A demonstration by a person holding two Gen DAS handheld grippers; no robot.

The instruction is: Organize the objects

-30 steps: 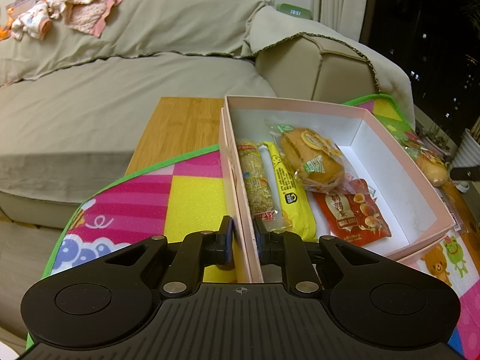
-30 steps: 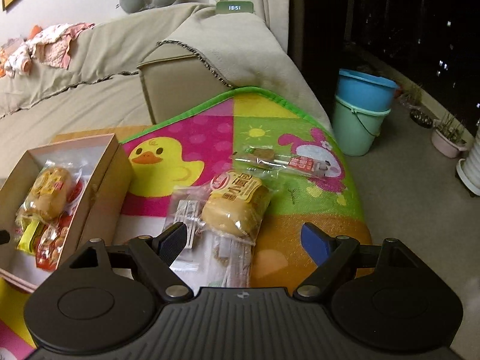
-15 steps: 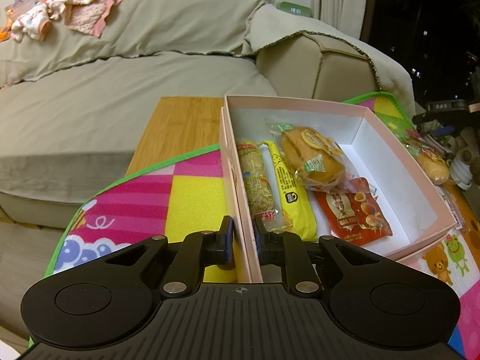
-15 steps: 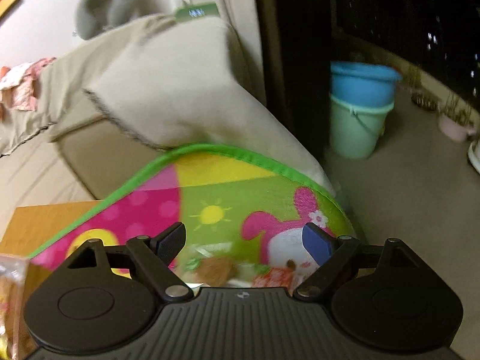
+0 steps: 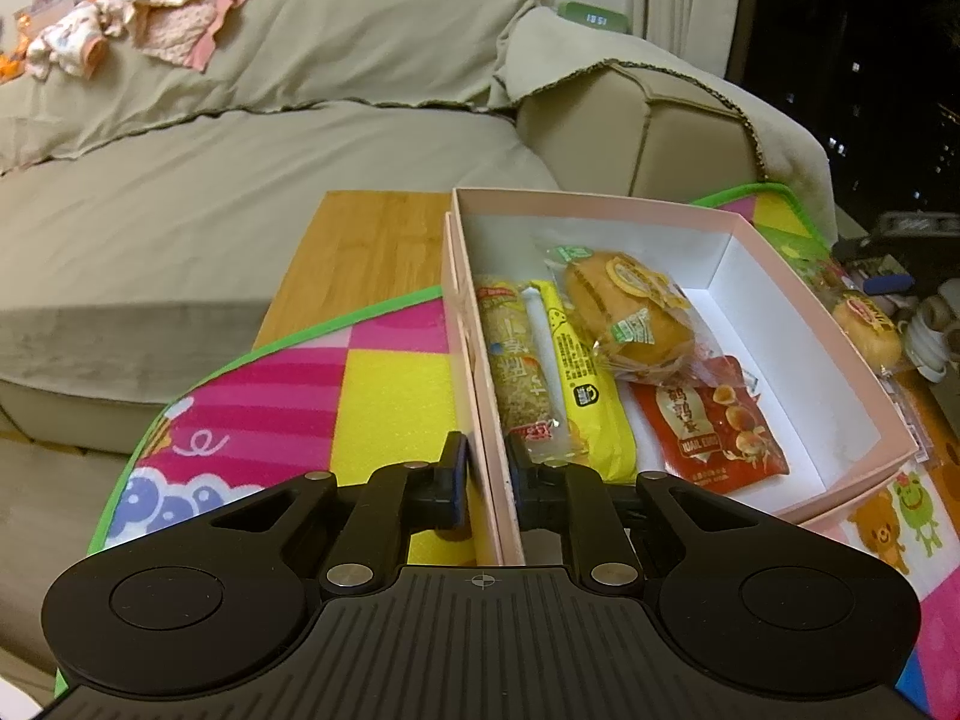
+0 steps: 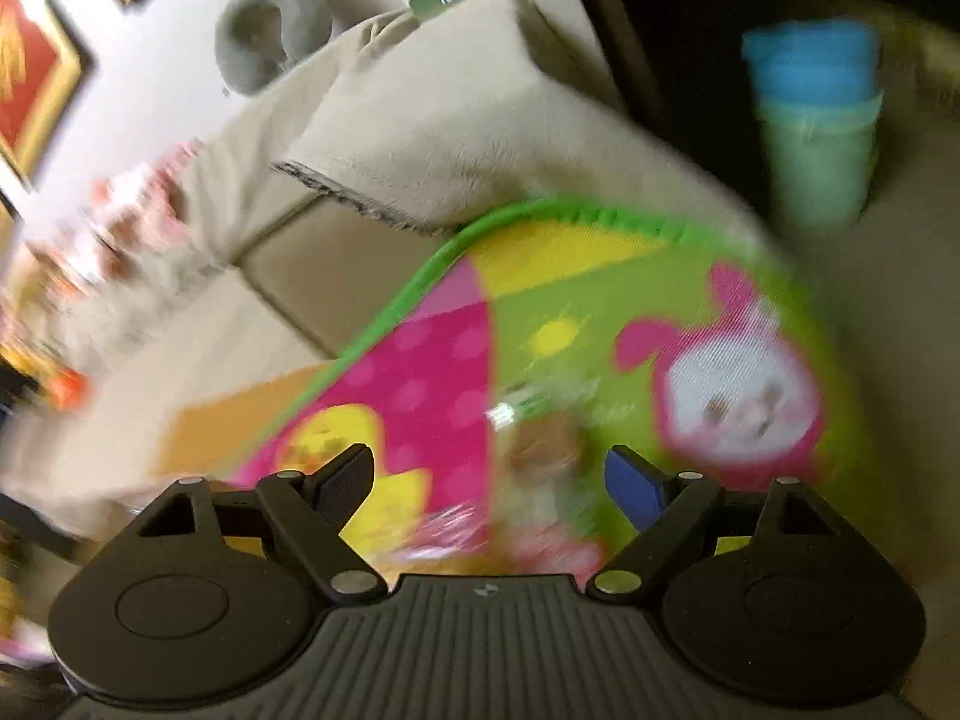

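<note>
My left gripper (image 5: 487, 468) is shut on the near left wall of the pink box (image 5: 480, 396), one finger outside, one inside. The box holds a grain bar (image 5: 519, 372), a yellow packet (image 5: 579, 378), a wrapped bun (image 5: 627, 312) and a red snack bag (image 5: 708, 420). Another wrapped bun (image 5: 870, 330) lies on the mat right of the box. My right gripper (image 6: 489, 480) is open and empty, low over a blurred clear-wrapped brown snack (image 6: 543, 450) on the mat. The right gripper also shows in the left wrist view (image 5: 900, 264).
The colourful play mat (image 5: 390, 384) covers a wooden table (image 5: 366, 252). A beige sofa (image 5: 240, 150) stands behind, its armrest (image 6: 420, 138) close to the mat. Stacked blue and green buckets (image 6: 816, 138) stand on the floor at the right.
The right gripper swung away from the bun, forward and low over the far mat, tilting; its view is motion-blurred. The left gripper stayed clamped on the box wall.
</note>
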